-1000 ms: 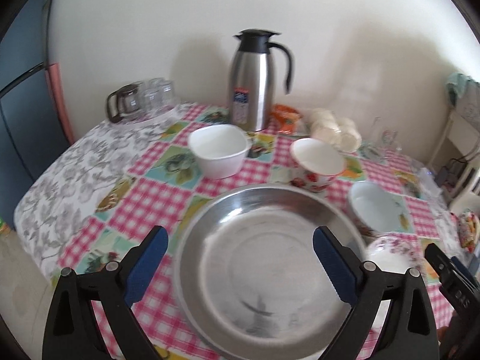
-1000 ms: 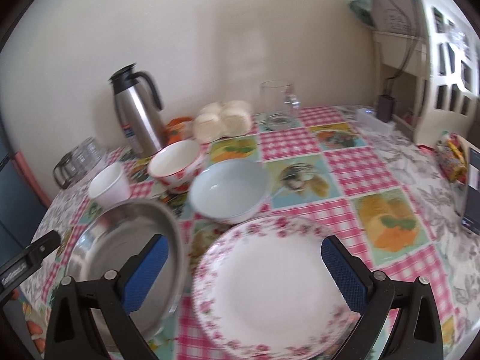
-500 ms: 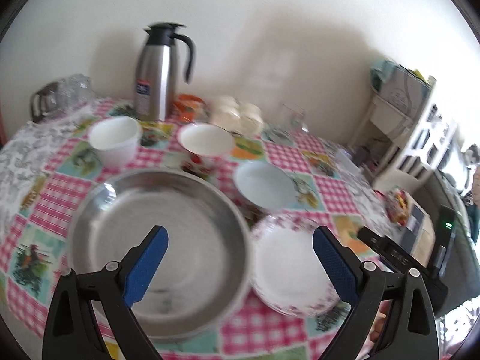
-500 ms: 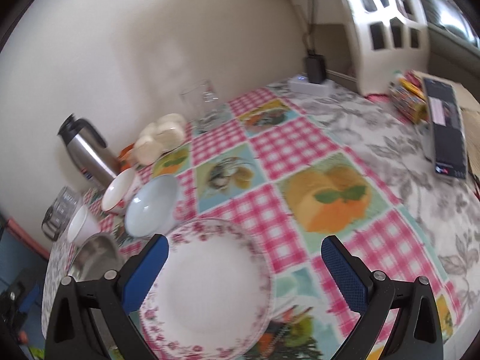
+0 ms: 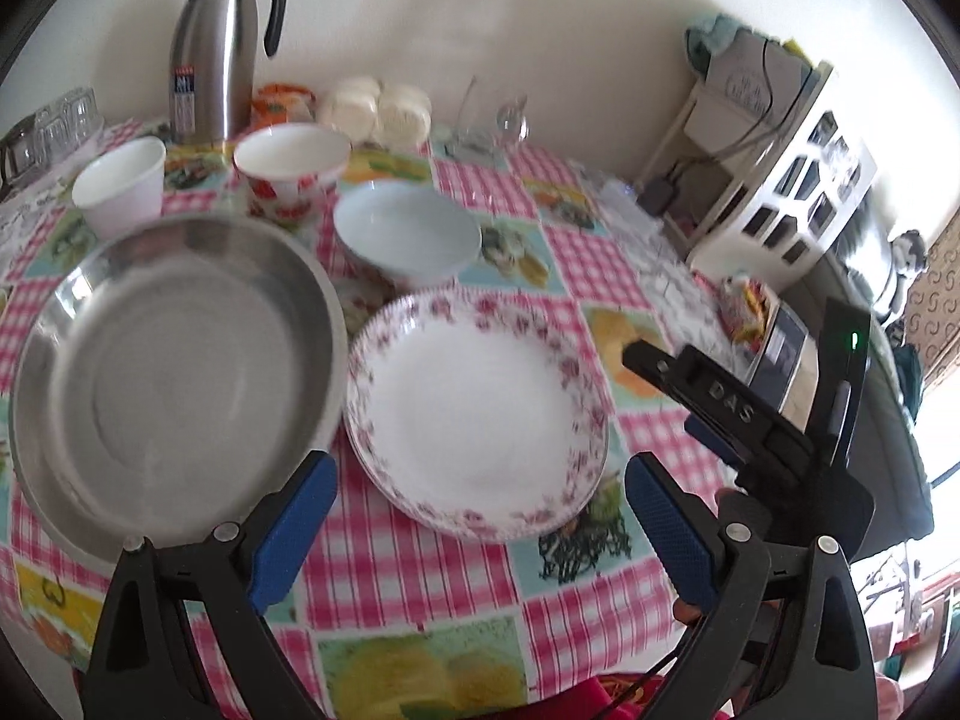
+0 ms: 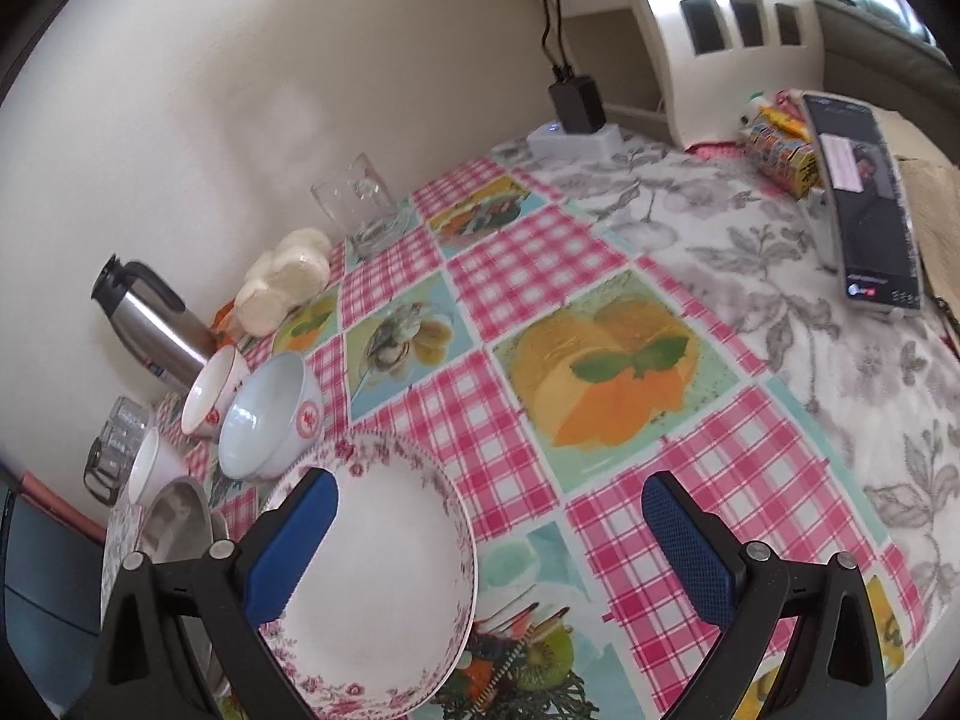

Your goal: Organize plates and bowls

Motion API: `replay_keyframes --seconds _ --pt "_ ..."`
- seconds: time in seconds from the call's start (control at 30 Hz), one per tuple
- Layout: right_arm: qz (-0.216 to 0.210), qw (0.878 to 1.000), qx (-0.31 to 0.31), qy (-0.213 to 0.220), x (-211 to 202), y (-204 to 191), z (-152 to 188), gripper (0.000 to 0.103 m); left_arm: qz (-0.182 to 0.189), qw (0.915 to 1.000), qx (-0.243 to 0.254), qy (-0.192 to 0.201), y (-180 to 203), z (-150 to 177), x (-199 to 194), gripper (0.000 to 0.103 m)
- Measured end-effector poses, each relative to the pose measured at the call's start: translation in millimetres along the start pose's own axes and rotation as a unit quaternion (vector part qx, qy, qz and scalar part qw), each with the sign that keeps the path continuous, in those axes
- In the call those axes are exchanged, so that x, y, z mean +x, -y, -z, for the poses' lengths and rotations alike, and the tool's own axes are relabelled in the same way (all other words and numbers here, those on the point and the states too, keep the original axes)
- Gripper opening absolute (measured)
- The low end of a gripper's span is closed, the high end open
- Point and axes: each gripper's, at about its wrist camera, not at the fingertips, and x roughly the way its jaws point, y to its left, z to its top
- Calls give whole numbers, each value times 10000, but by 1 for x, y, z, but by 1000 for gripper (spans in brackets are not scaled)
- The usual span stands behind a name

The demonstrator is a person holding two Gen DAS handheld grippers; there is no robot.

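A floral-rimmed white plate (image 5: 480,408) lies on the checked tablecloth, with a large steel dish (image 5: 174,372) touching its left side. Behind them stand a pale blue bowl (image 5: 408,234), a red-patterned bowl (image 5: 291,165) and a small white bowl (image 5: 120,183). My left gripper (image 5: 480,534) is open and empty, just in front of the plate. My right gripper (image 6: 489,546) is open and empty above the plate's right edge (image 6: 384,588); it also shows in the left wrist view (image 5: 720,402). The blue bowl (image 6: 270,420) and red-patterned bowl (image 6: 213,393) lie beyond.
A steel thermos (image 5: 216,42), glass cups (image 5: 48,126), white rolls (image 5: 378,108) and a glass jug (image 5: 489,120) stand along the wall. A power strip (image 6: 576,135), a white rack (image 6: 726,30), a snack pack (image 6: 780,150) and a black device (image 6: 864,204) sit at the right.
Both views have swung to the right. The left view is now centred on the floral plate instead of the steel dish. The right gripper moved right of the plate. Both stayed open.
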Motion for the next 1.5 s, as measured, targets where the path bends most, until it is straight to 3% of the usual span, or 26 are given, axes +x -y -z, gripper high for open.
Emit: replay_keyframes --seconds 0.2,0.3,0.37,0.5,0.9,1.07,1.23,1.5 --pt "-56 9991 55 -415 15 5 8 100 -4 9991 -272 -330 1 11 17 94" --pt "-107 9985 70 -540 20 6 11 95 -66 9978 -488 -453 -3 15 26 86" --pt "-92 9982 83 -592 23 7 12 85 -52 9966 -622 -538 -5 17 32 86" --pt "-234 9969 211 -717 28 9 14 81 -155 9946 -849 -585 -10 20 38 85" --pt "-433 9945 62 -953 40 0 19 41 -465 9884 -1355 -511 -24 24 48 85" --pt "-213 9932 -9 -1148 47 -1 23 24 -524 9866 -1450 -525 -27 24 53 85" --pt "-207 9928 21 -1178 48 3 23 21 -564 9845 -1570 -549 -31 25 57 85" --pt "283 9927 -396 -1099 41 4 21 21 -641 9835 -1601 -549 -36 25 63 85"
